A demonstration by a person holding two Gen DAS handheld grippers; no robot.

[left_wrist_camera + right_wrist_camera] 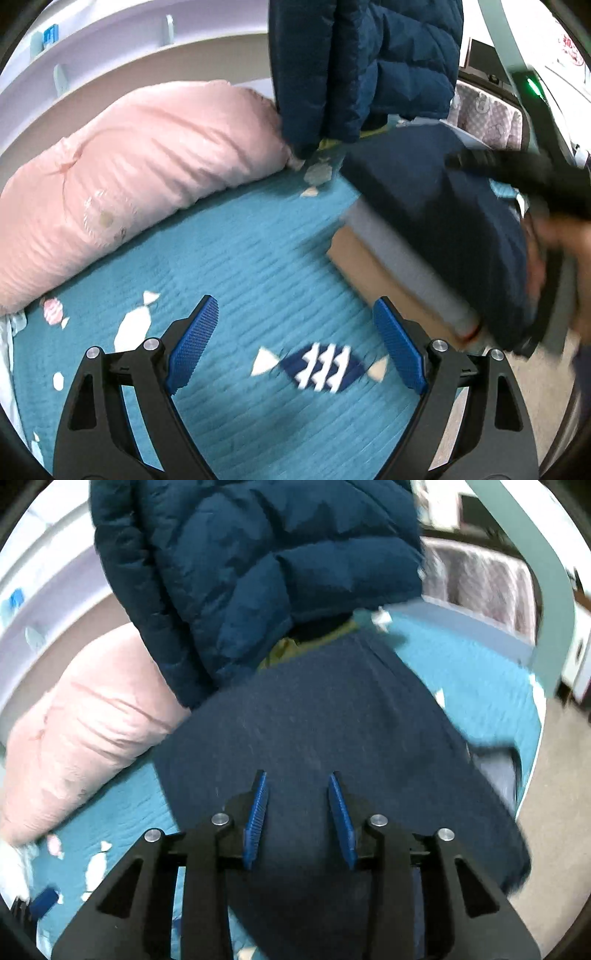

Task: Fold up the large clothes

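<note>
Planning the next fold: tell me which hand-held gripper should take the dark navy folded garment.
Right. The right hand-held gripper hangs directly over the dark navy folded garment, jaws partly open; the left hand-held gripper is over bare teal quilted bedcover.

The left hand-held gripper [291,341], jaws wide, hangs over the teal quilt [236,258] (pink pillow [140,173] behind).

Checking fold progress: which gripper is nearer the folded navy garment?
Right. The right gripper hovers over the navy garment; the left gripper is beside it, over the teal blanket.
</note>
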